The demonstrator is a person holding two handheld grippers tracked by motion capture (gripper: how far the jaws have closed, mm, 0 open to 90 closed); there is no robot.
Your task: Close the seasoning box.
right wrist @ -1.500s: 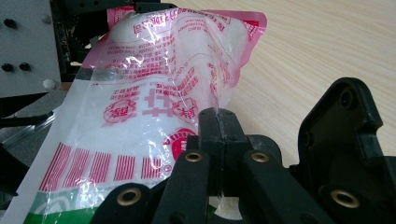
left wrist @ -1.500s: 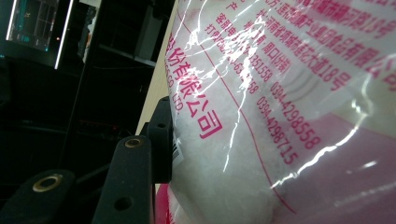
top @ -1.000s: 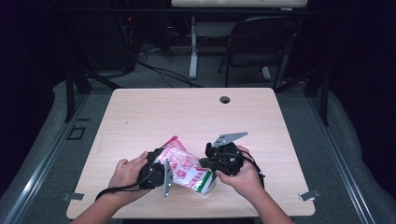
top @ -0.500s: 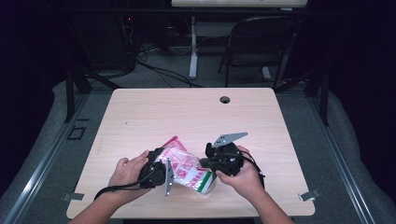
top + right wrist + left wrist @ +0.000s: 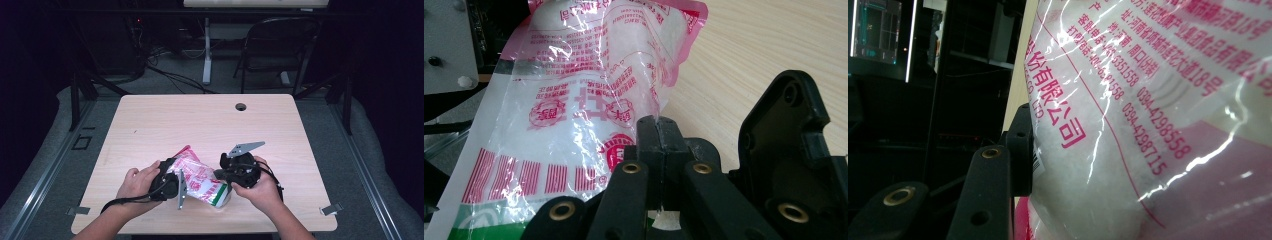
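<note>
Risk: thin film could tear or slip if the two pull apart, spilling the white granules. Plastic bag sits low over the bench near its front edge, between both hands. Right hand-held gripper is pinched closed on a film fold. Left hand-held gripper presses the bag; probably clamped, second jaw hidden.

Thing: we see a clear plastic bag with pink and red print and white grains inside.
Pose: we find it slanted, crinkled.
Place: near the table's front edge, between both hands.
</note>
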